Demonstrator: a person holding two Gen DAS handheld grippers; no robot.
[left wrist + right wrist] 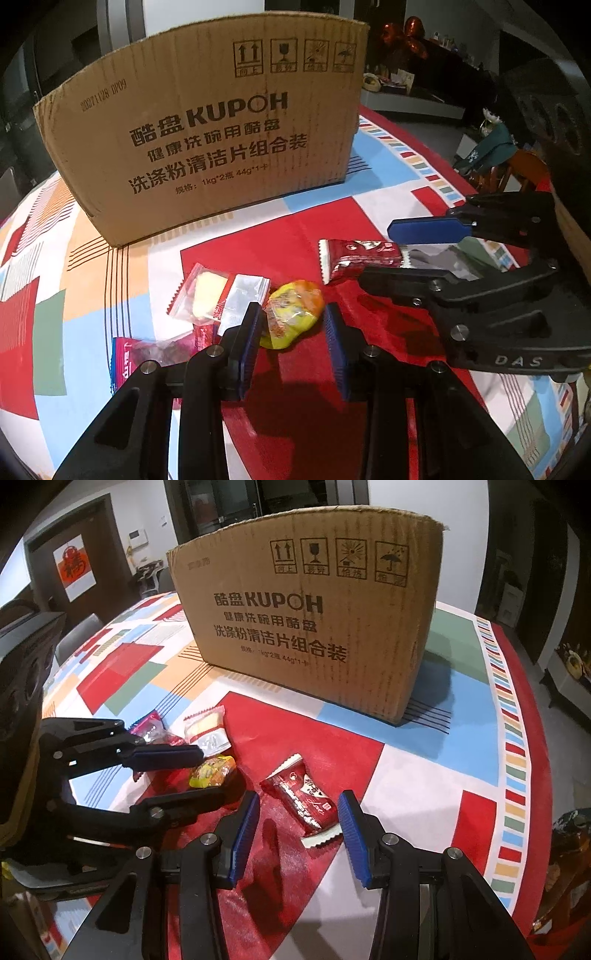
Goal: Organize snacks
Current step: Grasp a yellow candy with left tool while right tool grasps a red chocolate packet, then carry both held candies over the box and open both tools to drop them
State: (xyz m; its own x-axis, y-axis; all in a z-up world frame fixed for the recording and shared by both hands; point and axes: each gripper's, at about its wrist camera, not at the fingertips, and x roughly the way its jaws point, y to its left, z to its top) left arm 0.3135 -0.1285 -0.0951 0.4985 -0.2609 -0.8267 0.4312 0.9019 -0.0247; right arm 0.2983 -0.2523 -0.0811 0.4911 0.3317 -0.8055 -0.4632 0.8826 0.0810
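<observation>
A brown cardboard box (207, 122) stands on the patterned tablecloth (92, 288); it also shows in the right wrist view (317, 605). My left gripper (291, 317) is open, its fingers on either side of a yellow snack packet (291, 314), seen too in the right wrist view (212, 771). My right gripper (301, 805) is open around a dark red wrapped snack (306, 801), which also shows in the left wrist view (362, 256). A clear packet with a pale cake (218, 291) and a pink packet (147, 350) lie to the left.
The table's right edge (532, 738) has a striped border. A chair (517, 170) stands beyond the table on the right. A sideboard with ornaments (410, 85) sits in the background.
</observation>
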